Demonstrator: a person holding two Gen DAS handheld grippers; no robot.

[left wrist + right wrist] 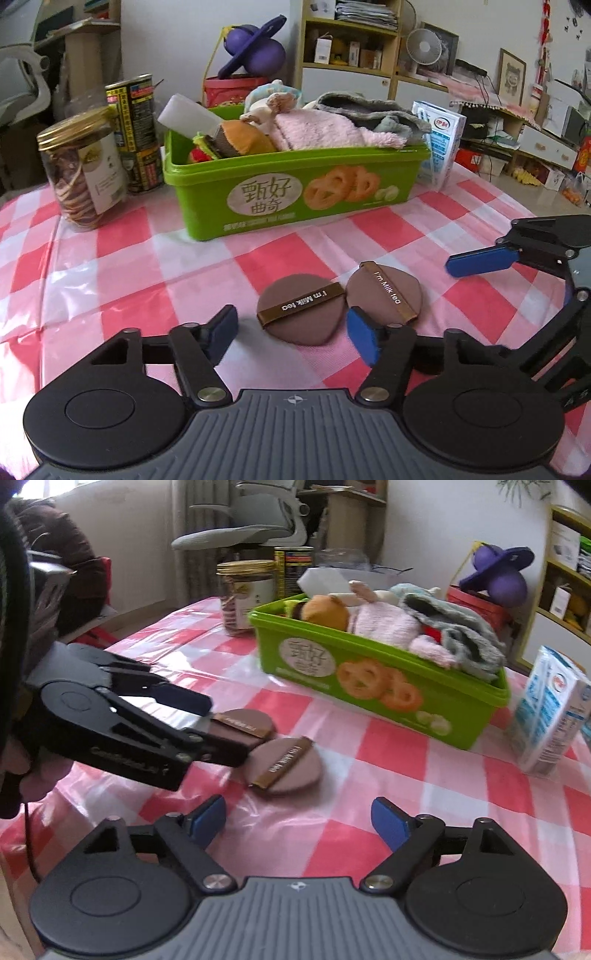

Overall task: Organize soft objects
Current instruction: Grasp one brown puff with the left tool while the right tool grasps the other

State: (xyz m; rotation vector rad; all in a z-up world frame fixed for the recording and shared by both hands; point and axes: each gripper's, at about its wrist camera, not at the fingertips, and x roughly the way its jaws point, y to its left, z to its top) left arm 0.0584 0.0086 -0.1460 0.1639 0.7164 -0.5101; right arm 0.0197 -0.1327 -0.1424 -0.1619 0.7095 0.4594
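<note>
Your left gripper (291, 332), low in the frame, straddles the left puff (300, 312) with jaws apart, not yet pinching, while your right gripper (299, 821) waits open, likely bound for the green box (295, 192).

**Two brown puffs lying before a filled green tub**

Two flat brown powder puffs are lying side by side on the tablecloth, low in the centre of the left wrist view. The left puff (301, 312), teardrop-shaped, is pointing its tip toward the bottom of the frame. The right puff (386, 290) is sitting just beside it, edges nearly touching. Each is carrying a bronze ribbon band reading "I'm Milk tea". Above them, in the middle of the frame, the green cookie tub (295, 192) is standing upright and brimming: a pink fluffy cloth (317, 133), a grey plush piece (369, 109) and an orange plush toy (245, 138) are poking over its rim.
</note>
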